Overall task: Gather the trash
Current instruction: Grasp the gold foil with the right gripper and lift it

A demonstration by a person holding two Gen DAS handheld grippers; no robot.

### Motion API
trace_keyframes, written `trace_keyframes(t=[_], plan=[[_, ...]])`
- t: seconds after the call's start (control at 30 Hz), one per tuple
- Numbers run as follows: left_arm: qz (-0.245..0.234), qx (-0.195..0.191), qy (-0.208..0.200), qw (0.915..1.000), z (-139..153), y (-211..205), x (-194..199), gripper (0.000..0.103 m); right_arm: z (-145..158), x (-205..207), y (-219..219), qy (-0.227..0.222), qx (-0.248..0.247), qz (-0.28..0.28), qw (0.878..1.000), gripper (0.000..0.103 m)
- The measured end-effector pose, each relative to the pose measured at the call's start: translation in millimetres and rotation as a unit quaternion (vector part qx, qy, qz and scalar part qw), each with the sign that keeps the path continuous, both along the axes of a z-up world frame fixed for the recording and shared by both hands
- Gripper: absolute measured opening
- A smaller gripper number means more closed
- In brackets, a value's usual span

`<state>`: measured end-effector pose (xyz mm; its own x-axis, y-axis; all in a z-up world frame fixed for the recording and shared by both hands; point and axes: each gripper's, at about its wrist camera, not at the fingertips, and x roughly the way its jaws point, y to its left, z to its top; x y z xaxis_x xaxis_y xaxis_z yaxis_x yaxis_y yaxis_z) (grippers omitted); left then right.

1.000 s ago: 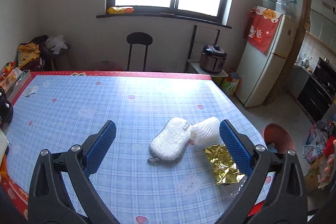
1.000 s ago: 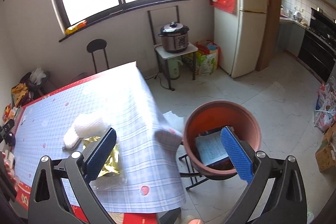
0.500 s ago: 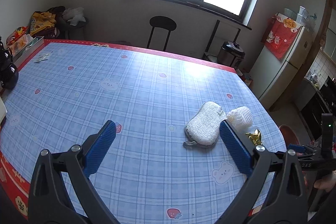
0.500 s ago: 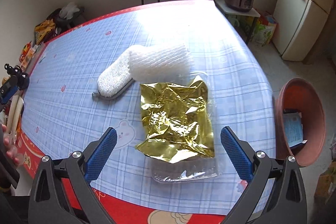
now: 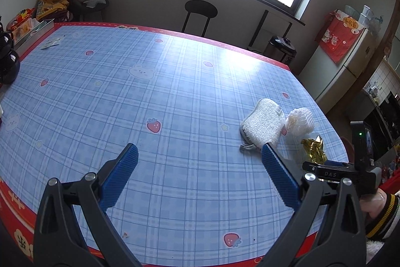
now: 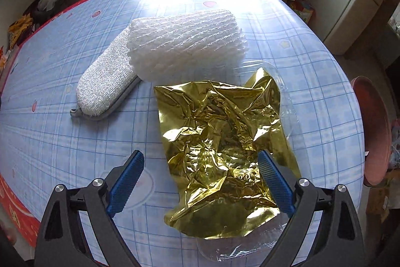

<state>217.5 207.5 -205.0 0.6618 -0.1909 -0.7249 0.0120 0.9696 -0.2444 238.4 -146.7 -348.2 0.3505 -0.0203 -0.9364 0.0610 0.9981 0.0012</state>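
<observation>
One crumpled gold foil wrapper (image 6: 220,142) lies on clear plastic (image 6: 250,249).

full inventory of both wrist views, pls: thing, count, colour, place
gold foil wrapper: 1, gold, table's near right edge, on clear plastic
clear plastic tray: 1, transparent, under the foil
foam net sleeve: 1, white, behind the foil
scrub pad: 1, white, grey trim, beside the sleeve
bin: 1, terracotta, off the table's right edge
table: 1, blue plaid cloth, red border
stool: 1, black, under the window
right gripper: open, over the foil
left gripper: open, empty
</observation>
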Motion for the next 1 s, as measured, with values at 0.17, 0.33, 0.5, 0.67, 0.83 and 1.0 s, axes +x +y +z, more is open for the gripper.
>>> trace_keyframes(t=[0.17, 0.33, 0.5, 0.67, 0.83, 1.0], plan=[[-0.003, -0.001, 0.006, 1.0, -4.5, 2.0, -0.6, 0.097, -2.6, 1.0, 7.4, 0.003, -0.001, 0.005, 1.0, 0.088], [-0.004, -0.002, 0.008, 1.0, -5.5, -0.3, -0.3, 0.097, -1.6, -0.9, 13.7, 0.003, -0.013, 0.014, 1.0, 0.076], [-0.011, -0.002, 0.013, 0.9998, -7.2, -8.7, -0.6, 0.097, 1.2, -3.3, -2.3, -0.002, 0.0, 0.009, 1.0, 0.059], [-0.027, 0.003, 0.015, 0.9995, -7.6, -22.6, -1.2, 0.097, 9.2, -9.9, -13.2, -0.015, 0.041, 0.013, 0.999, 0.047], [-0.043, 0.01, 0.013, 0.999, -5.8, -35.7, -2.2, 0.097, 22.6, -22.6, -21.5, -0.027, 0.093, 0.008, 0.995, 0.046], [-0.055, 0.011, 0.013, 0.9983, -4.9, -46.2, -1.5, 0.097, 40.8, -33.8, -30.4, -0.045, 0.141, 0.004, 0.989, 0.046]])
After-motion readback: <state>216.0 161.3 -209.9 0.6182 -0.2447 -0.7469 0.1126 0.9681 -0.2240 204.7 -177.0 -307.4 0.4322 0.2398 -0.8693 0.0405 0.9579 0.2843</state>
